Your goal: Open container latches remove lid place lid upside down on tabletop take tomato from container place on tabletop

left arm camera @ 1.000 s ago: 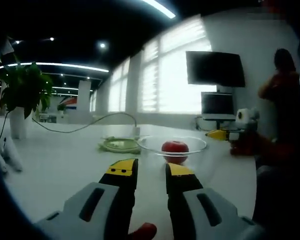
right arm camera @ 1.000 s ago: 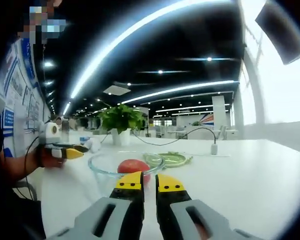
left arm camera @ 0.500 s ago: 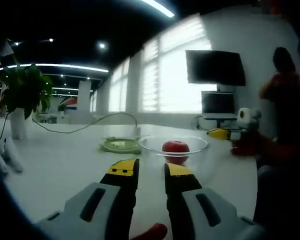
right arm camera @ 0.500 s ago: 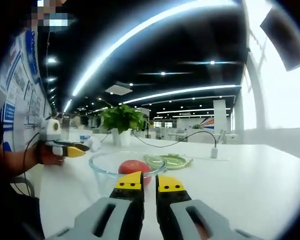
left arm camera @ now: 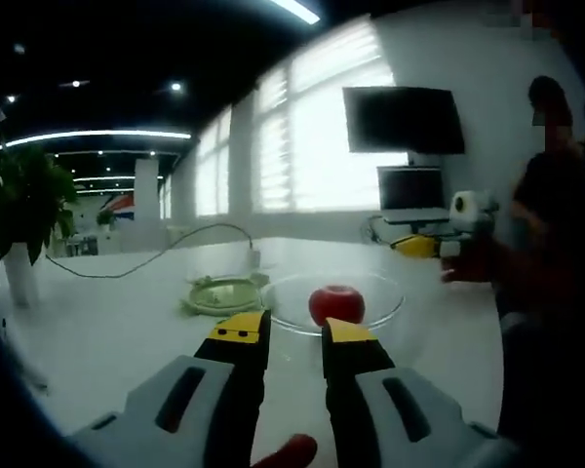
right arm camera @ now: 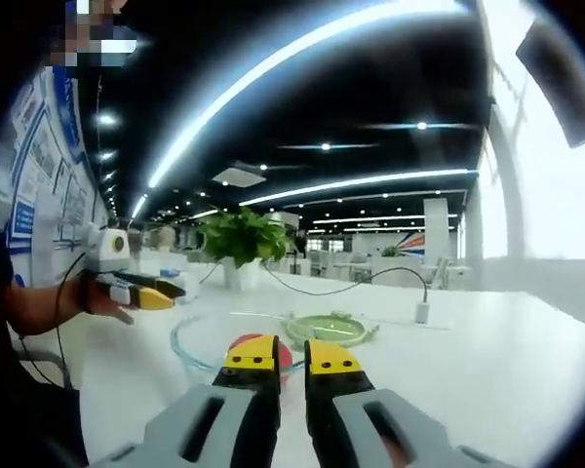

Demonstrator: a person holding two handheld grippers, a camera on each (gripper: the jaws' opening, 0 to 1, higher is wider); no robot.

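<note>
A round red tomato (left arm camera: 335, 303) sits inside a clear glass bowl-shaped container (left arm camera: 380, 289) on the white tabletop (left arm camera: 107, 327), just past the tips of the left gripper (left arm camera: 290, 331). Its yellow-tipped jaws are a little apart and hold nothing. A flat green lid (left arm camera: 220, 292) lies beside the container, ahead and left of the jaws. The right gripper (right arm camera: 290, 355) has its jaws almost together, empty, with the tomato right behind the tips.
</note>
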